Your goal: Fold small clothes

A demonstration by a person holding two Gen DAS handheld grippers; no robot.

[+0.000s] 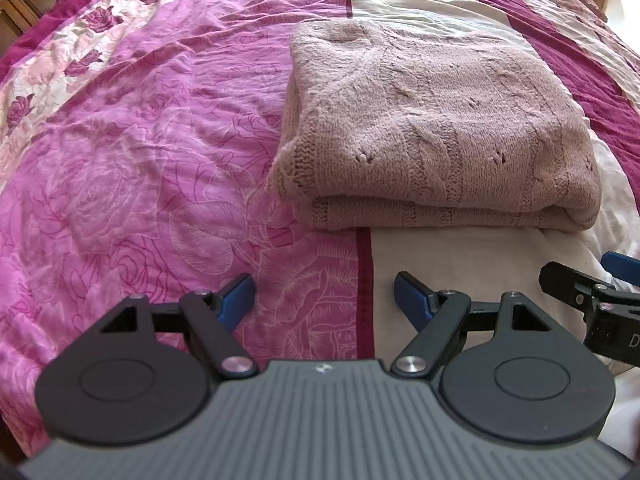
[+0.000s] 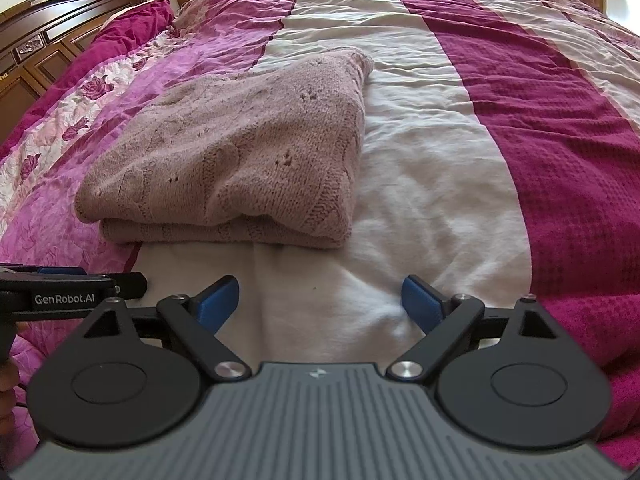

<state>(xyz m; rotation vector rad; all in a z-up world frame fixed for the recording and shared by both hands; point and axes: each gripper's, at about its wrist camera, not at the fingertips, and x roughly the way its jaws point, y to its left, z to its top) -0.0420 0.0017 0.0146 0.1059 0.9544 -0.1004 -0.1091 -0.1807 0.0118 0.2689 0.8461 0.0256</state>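
A dusty pink knitted garment [image 1: 432,120] lies folded into a thick rectangle on the bed, its doubled edge facing me. In the right wrist view the same garment [image 2: 236,156] sits left of centre. My left gripper [image 1: 324,292] hovers open just short of that near edge, blue pads apart, nothing between them. My right gripper [image 2: 320,296] is open too, over the white stripe of the bedspread, clear of the knit. Each gripper shows at the edge of the other's view: the right one [image 1: 592,284] and the left one [image 2: 80,280].
The bedspread [image 1: 140,140] is pink with rose prints on the left, with a white stripe [image 2: 420,160] and a dark magenta stripe [image 2: 560,160] to the right. A wooden headboard [image 2: 44,40] stands at far left. A hand [image 2: 8,392] shows at the left edge.
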